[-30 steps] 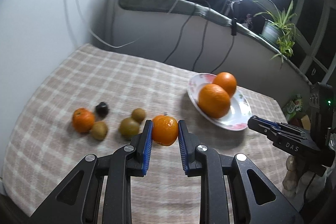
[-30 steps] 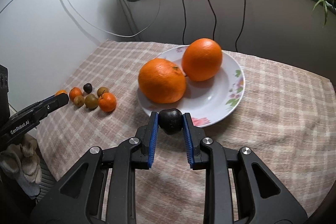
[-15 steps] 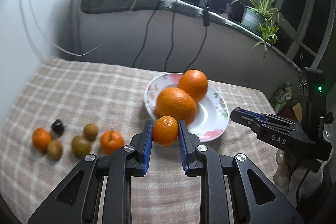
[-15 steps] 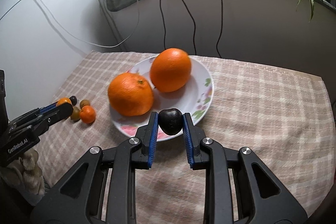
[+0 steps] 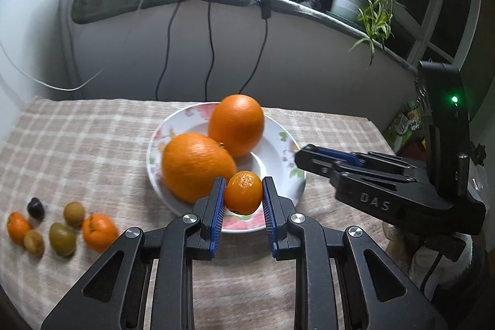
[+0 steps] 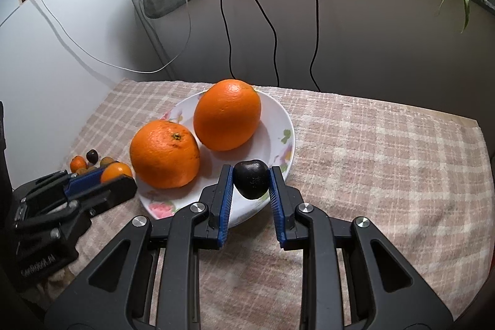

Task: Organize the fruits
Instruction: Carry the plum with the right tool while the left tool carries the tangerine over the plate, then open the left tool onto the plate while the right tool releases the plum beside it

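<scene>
A white flowered plate point(image 5: 287, 150) point(image 6: 283, 119) on the checked cloth carries two big oranges point(image 5: 198, 166) point(image 6: 227, 115). My left gripper point(image 5: 243, 194) is shut on a small mandarin point(image 5: 243, 196), held over the plate's near rim. My right gripper point(image 6: 251, 180) is shut on a dark plum point(image 6: 251, 179), held above the plate's near right rim. On the cloth to the left lie loose fruits: a mandarin point(image 5: 99, 232), another mandarin point(image 5: 18, 226), greenish-brown kiwis point(image 5: 62, 238) and a dark plum point(image 5: 35, 207). The right gripper's body point(image 5: 386, 194) shows at the right of the left wrist view.
The checked cloth point(image 6: 386, 150) covers the table up to a grey wall. Cables point(image 6: 269, 20) hang down that wall from a padded ledge. A potted plant point(image 5: 362, 2) stands on the ledge at the right, under a bright lamp.
Both grippers have swung toward the plate with their fruit still gripped. The plate and big oranges now sit nearer and more central in both views; the loose fruits have slid to the left.
</scene>
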`<state>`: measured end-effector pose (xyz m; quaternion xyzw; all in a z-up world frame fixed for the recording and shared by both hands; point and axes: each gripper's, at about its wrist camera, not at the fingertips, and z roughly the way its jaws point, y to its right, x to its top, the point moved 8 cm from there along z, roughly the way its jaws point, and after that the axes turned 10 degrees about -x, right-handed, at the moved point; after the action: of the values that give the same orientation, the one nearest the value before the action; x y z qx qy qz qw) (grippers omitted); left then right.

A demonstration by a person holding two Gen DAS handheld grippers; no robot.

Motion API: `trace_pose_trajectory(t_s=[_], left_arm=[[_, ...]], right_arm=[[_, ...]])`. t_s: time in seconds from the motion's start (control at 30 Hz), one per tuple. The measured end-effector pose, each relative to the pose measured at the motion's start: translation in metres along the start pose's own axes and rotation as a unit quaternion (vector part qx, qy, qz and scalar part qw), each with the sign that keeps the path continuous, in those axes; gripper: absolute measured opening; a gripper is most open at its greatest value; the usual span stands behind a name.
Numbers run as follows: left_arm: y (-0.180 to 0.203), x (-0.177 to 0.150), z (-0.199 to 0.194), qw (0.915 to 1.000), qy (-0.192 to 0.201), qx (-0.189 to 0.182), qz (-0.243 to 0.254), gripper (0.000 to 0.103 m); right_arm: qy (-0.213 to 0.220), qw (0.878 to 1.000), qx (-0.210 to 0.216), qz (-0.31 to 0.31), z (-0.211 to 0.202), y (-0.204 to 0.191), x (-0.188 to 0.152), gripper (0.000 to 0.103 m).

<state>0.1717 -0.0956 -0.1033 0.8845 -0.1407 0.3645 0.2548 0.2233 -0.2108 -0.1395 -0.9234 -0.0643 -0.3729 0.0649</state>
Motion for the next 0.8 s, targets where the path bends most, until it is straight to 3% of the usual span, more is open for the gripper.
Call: trace_pose_trajectory(t_s=[0.8], left_arm=[[0.016, 0.001, 0.037, 0.9995, -0.026, -0.002, 0.02, 0.022]], right_arm=[[-0.02, 1.0, 0.002, -0.015, 0.03, -0.003, 0.011, 0.024]])
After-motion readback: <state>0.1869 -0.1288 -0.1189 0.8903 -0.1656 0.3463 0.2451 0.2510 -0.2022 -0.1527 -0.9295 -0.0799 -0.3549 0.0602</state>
